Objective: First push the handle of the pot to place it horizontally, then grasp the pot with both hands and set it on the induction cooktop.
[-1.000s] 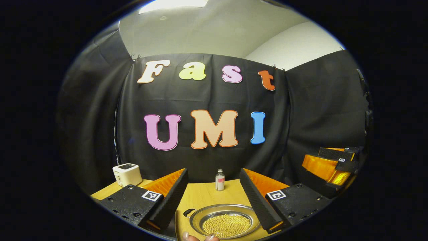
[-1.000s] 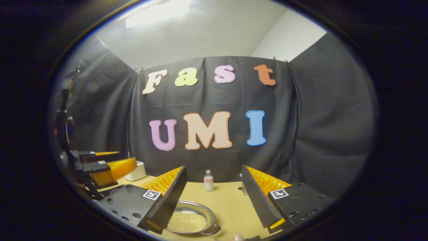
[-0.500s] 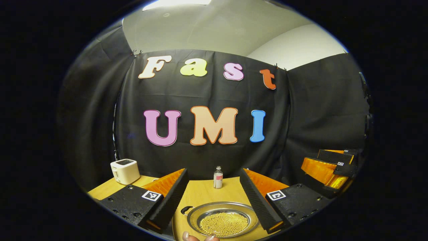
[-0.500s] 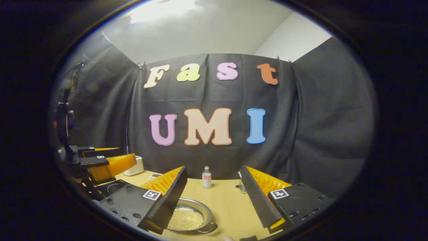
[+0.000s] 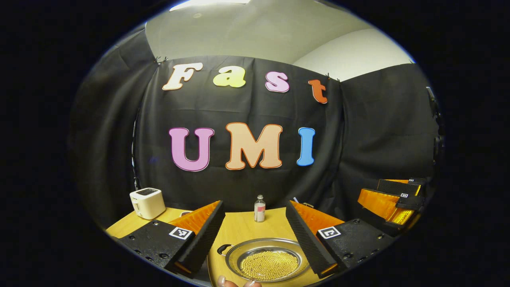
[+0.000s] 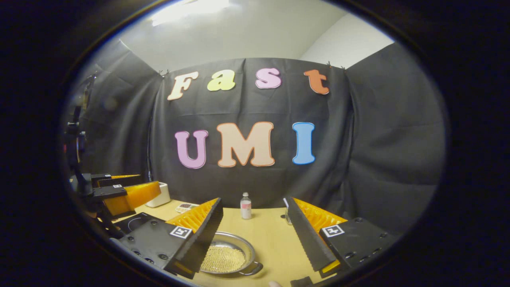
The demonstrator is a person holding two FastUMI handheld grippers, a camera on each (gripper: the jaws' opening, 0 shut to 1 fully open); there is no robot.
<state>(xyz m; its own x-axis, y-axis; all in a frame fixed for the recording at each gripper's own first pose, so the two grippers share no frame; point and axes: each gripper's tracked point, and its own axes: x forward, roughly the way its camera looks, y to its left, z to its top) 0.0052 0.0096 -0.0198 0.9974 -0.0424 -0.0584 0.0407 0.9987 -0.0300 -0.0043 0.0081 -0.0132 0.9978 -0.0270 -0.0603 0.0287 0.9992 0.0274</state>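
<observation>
Hovering above the pot, both grippers with jaws spread wide and holding nothing.

Compared with a second ago both cameras have tipped down a little: the pot [image 5: 267, 264] of small yellow beads sits slightly fuller on the counter [image 5: 239, 231], which suggests the approach to the handle push is only starting. In the left gripper view the left gripper [image 5: 255, 239] frames the pot, whose dark left handle [image 5: 223, 250] shows, with a toaster [image 5: 147, 202] and small bottle [image 5: 259, 208] behind. The right gripper view, from the right gripper [image 6: 255, 235], adds the pot's other handle [image 6: 255, 269] and the dark induction cooktop [image 6: 133, 222] under the far gripper.
</observation>
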